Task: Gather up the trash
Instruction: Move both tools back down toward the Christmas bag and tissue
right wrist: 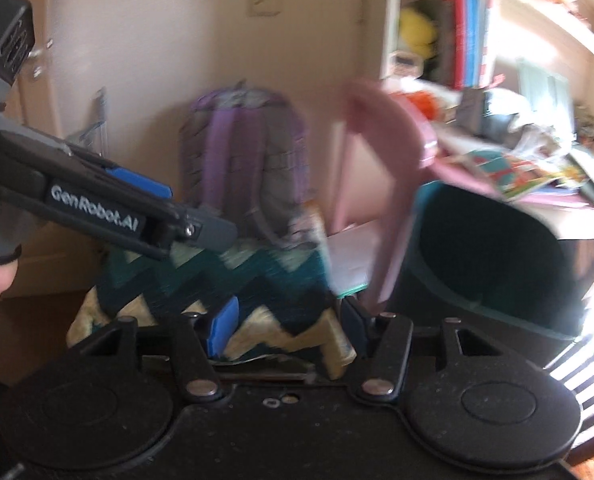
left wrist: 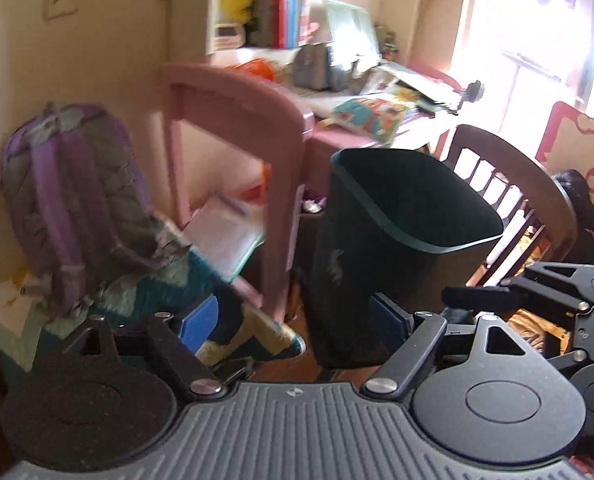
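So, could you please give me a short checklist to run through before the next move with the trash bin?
1. Left gripper empty, jaws apart: ok.
2. Right gripper empty, jaws apart: ok.
3. Trash bin upright, mouth open: ok.
4. Bin's inside free to take trash: cannot tell, it is dark.
5. Piece of trash picked out as the next target: cannot tell; the desk is cluttered with papers and both views are blurred.
6. Space around the bin: not ok; the pink chair and the wooden chair stand close on either side, and the backpack is nearby.
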Demonstrator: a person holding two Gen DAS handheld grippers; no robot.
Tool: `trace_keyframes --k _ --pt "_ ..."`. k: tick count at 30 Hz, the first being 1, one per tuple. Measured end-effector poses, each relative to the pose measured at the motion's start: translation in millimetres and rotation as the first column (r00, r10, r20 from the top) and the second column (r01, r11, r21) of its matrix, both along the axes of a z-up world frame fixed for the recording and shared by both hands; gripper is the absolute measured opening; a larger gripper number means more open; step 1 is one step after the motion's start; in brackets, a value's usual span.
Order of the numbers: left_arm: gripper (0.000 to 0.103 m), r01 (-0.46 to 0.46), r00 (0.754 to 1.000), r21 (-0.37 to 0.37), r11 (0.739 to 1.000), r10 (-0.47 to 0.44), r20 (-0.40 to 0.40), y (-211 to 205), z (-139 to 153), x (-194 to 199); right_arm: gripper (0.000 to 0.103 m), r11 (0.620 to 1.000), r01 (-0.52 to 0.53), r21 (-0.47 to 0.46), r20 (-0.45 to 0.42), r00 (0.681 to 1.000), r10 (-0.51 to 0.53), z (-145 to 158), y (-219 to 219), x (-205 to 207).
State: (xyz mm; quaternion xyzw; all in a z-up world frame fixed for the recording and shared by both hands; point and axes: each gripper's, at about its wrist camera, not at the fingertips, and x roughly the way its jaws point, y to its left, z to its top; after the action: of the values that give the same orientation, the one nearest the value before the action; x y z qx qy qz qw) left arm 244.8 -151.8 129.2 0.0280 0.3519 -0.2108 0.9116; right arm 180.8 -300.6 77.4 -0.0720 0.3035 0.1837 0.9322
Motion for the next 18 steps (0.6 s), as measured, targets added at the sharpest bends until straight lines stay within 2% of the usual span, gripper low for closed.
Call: trace_keyframes --k 2,5,10,18 --pt "0.085 -0.032 0.999 -0.01 0.999 0.032 -0.012 23.3 -14.1 0.6 0.056 1.0 -0.028 -0.002 -0.033 0.999 0.027 -17.1 19.1 8.6" --pt "0.102 -0.081 0.996 -0.027 0.996 0.08 -0.026 57.2 -40.0 4.2 0.057 0.998 -0.058 0.004 -0.093 0.994 0.059 -49.5 47.8 23.8" --pt "0.103 -0.154 0.987 -0.009 0.988 0.153 -0.049 112.2 -100.8 18.3 0.057 0.996 -0.092 0.005 -0.214 0.973 0.091 -121.1 91.8 52.6" --pt "0.103 -0.16 0.977 0.09 0.983 0.171 -0.126 177.4 -242.3 39.3 0.057 0.998 -0.063 -0.018 -0.406 0.913 0.051 -243.0 139.9 116.4"
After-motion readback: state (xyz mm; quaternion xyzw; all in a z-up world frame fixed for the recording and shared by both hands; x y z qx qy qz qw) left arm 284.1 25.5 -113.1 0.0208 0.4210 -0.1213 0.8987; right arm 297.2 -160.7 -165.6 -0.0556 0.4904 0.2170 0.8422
